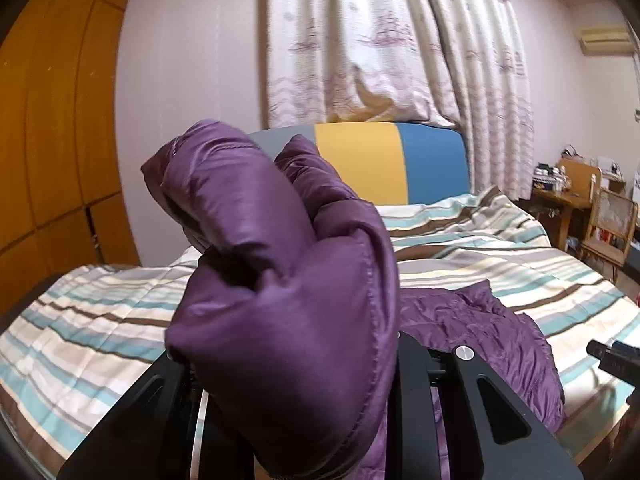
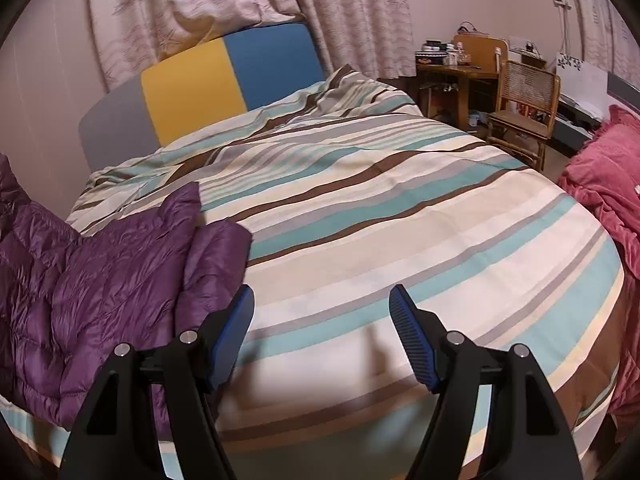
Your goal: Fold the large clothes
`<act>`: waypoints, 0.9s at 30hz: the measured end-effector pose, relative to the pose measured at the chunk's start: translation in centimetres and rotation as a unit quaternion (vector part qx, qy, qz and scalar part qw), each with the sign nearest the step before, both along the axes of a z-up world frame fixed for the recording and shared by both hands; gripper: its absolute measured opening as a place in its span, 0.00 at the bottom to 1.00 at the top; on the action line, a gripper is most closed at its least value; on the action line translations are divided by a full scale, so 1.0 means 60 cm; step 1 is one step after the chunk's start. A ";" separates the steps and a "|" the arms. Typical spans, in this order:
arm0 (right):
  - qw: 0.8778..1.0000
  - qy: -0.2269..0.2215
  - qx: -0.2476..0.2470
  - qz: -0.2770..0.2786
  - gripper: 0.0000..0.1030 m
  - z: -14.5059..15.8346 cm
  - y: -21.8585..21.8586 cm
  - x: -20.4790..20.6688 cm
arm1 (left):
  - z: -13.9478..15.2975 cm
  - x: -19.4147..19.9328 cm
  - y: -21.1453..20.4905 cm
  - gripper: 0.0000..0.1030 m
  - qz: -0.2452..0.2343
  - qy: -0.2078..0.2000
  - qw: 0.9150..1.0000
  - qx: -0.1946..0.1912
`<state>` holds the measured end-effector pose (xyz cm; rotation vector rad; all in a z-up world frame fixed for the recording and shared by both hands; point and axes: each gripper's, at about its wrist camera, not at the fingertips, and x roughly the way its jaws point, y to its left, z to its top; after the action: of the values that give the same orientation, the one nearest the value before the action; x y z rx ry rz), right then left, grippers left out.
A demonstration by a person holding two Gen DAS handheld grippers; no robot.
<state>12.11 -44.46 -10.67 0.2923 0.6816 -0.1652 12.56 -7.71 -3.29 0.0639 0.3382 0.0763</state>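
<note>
Wide open stretch of striped duvet (image 2: pixel 360 216) ahead of the right gripper (image 2: pixel 322 332), nothing between its spread jaws. Left side blocked: puffy purple quilted jacket (image 2: pixel 100 280) spread on the bed, a bunched fold filling most of the left wrist view. Right edge: heaped pink garment (image 2: pixel 604 200) (wooden cane chair (image 2: pixel 520 108) beyond it).

The purple jacket (image 1: pixel 280 280) is showing as thin quilted cloth with a soft sheen, crinkling finely where it is lying on the bed, and the striped bedcover (image 2: pixel 400 208) is looking like matt woven cotton. The right gripper (image 2: pixel 322 340) is showing matt black plastic arms, ribbed blue pads (image 2: pixel 412 340) and small shiny metal pins. The chair (image 2: pixel 524 100) is looking like varnished wood with a woven cane back, and the wardrobe (image 1: pixel 52 120) is showing smooth wood panels.
</note>
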 end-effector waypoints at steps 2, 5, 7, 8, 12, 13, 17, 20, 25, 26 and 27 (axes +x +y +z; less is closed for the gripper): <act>1.000 0.001 0.000 -0.006 0.68 0.001 -0.006 -0.001 | -0.001 0.002 -0.013 0.22 -0.009 0.001 1.000 0.006; 1.000 0.002 0.008 -0.014 0.68 0.001 -0.018 -0.001 | -0.002 0.006 -0.033 0.22 -0.025 0.004 1.000 0.013; 1.000 0.001 0.014 -0.017 0.68 0.002 -0.023 -0.003 | -0.004 0.010 -0.047 0.22 -0.035 0.006 0.999 0.019; 1.000 0.001 0.016 -0.018 0.68 0.002 -0.025 -0.003 | -0.005 0.011 -0.055 0.22 -0.039 0.007 0.999 0.023; 0.999 -0.001 0.023 -0.022 0.68 0.005 -0.029 -0.004 | -0.013 0.018 -0.086 0.22 -0.058 0.013 0.997 0.046; 0.999 0.000 0.024 -0.022 0.68 0.005 -0.030 -0.005 | -0.013 0.020 -0.091 0.22 -0.061 0.015 0.997 0.048; 0.999 -0.001 0.029 -0.028 0.68 0.005 -0.036 -0.007 | -0.022 0.026 -0.115 0.22 -0.077 0.021 0.995 0.061; 0.999 -0.001 0.028 -0.033 0.68 0.007 -0.041 -0.008 | -0.031 0.032 -0.134 0.22 -0.090 0.028 0.993 0.068; 0.999 0.005 0.017 -0.044 0.68 0.006 -0.044 -0.008 | -0.048 0.040 -0.161 0.22 -0.110 0.044 0.990 0.075; 0.999 0.007 0.013 -0.045 0.68 0.005 -0.044 -0.008 | -0.051 0.042 -0.167 0.22 -0.113 0.047 0.990 0.076; 0.999 0.010 0.011 -0.045 0.68 0.004 -0.043 -0.007 | -0.057 0.044 -0.173 0.22 -0.117 0.052 0.989 0.077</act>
<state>11.69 -47.02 -10.43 0.3428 0.6901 -0.2479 15.21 -18.10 -6.68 0.2605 0.4271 -0.1349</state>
